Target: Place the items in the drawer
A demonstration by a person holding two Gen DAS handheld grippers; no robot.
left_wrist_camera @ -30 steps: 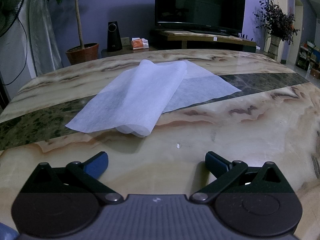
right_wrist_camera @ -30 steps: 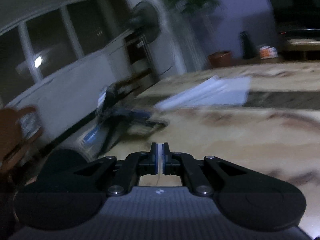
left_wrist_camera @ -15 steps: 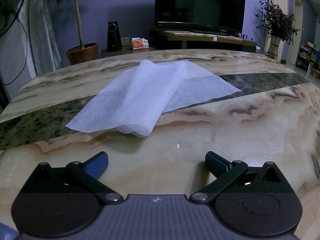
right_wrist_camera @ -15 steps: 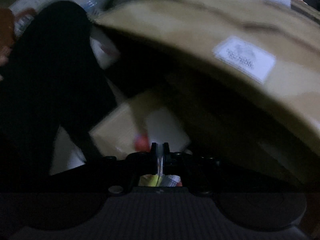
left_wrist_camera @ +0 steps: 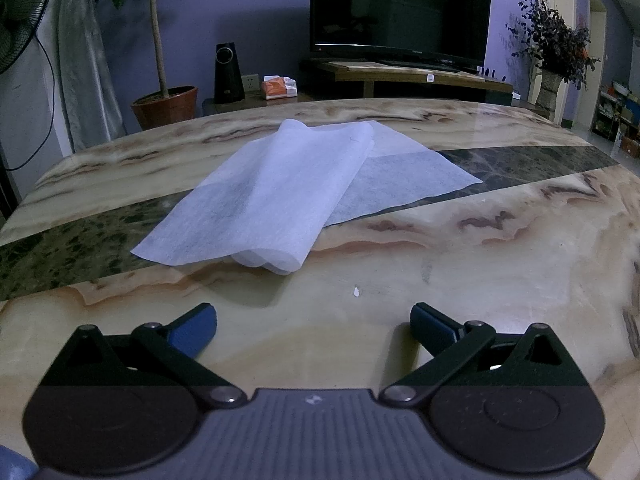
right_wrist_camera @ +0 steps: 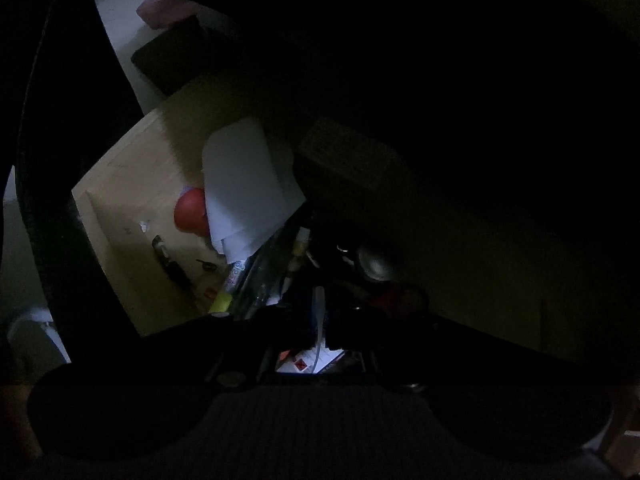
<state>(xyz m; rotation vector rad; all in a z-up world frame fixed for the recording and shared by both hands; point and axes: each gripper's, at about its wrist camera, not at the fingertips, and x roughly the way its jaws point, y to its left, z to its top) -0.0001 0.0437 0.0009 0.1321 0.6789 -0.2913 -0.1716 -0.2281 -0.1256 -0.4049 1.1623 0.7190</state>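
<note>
— What is seen in the open pale wooden drawer (right_wrist_camera: pixel 120 208)?

— A folded white sheet (right_wrist_camera: pixel 248 184) is seen lying inside it, partly over a round red object (right_wrist_camera: pixel 191 214). A small dark cylindrical item (right_wrist_camera: pixel 168 260) lies on the bare drawer floor toward the near edge. A yellow-capped tube (right_wrist_camera: pixel 226 294) and a jumble of dim items, too dark to be named, are packed along the shadowed side.

— And the right gripper (right_wrist_camera: pixel 320 312)?

— It is pointed steeply down over the drawer. Its jaws are pressed together, and a thin white sheet edge (right_wrist_camera: pixel 319 320) is pinched between them.

— What is shown on the table?

— A marble tabletop (left_wrist_camera: pixel 480 272) in beige with a dark green band is seen. Thin white non-woven sheets (left_wrist_camera: pixel 288 192) are laid across the band at the middle of the tabletop, the upper one folded loosely over the lower. A tiny white speck (left_wrist_camera: pixel 355 291) lies between the sheets and the near edge.

— And the left gripper (left_wrist_camera: pixel 314 326)?

— It is held low over the near edge, jaws spread wide, with nothing between the blue pads (left_wrist_camera: pixel 196 330).

— The room?

— Beyond the far edge a black television (left_wrist_camera: pixel 400 8), a potted tree in a terracotta pot (left_wrist_camera: pixel 164 104), a black speaker (left_wrist_camera: pixel 228 74) and an orange tissue pack (left_wrist_camera: pixel 278 88) are seen against a purple wall.
</note>
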